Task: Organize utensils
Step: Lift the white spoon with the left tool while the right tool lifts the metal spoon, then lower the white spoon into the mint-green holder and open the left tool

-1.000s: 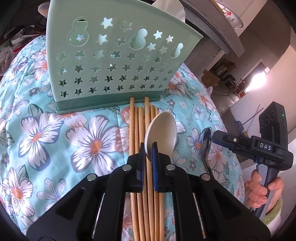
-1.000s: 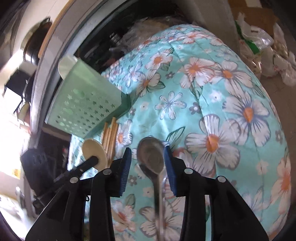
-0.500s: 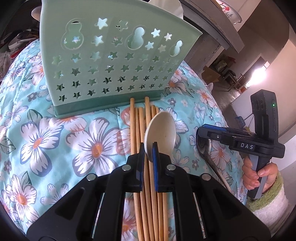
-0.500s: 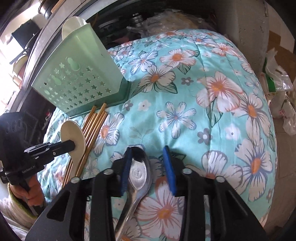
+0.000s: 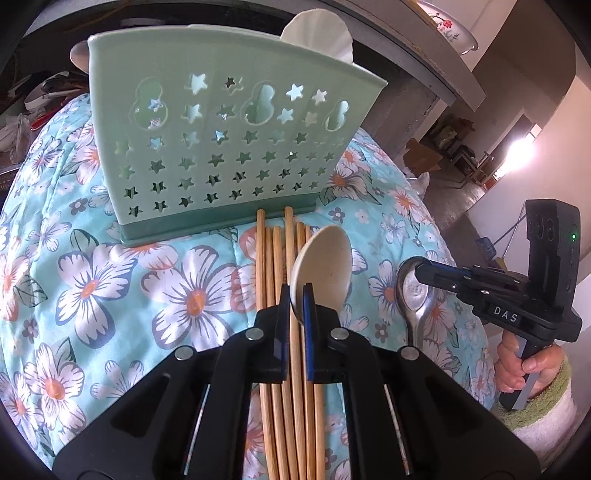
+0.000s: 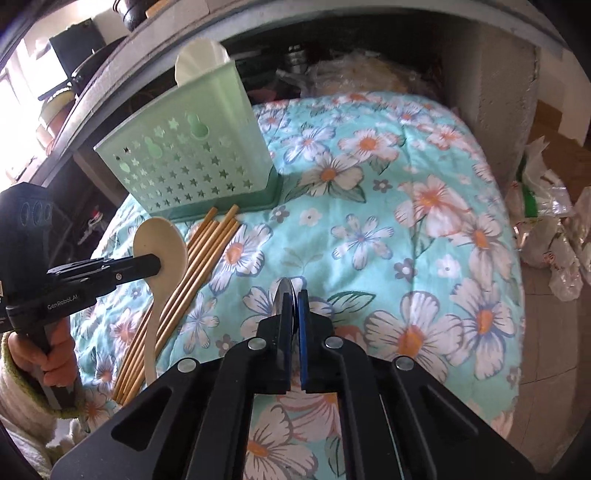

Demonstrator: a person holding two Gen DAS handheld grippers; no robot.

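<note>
Standing upright: mint star-cut holder (image 5: 229, 147) carrying a white spoon (image 5: 317, 35). Pinching cream spoon (image 5: 321, 266): left gripper (image 5: 296, 314). Clamping shiny metal spoon (image 5: 415, 295): right gripper (image 6: 293, 317).

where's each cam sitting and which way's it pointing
Left wrist: on the left gripper, facing the green holder; its jaws pinch the cream spoon.
Right wrist: on the right gripper, facing the floral cloth; its jaws pinch the metal spoon.
Shared: holder, chopsticks, both spoons, each other's gripper.
</note>
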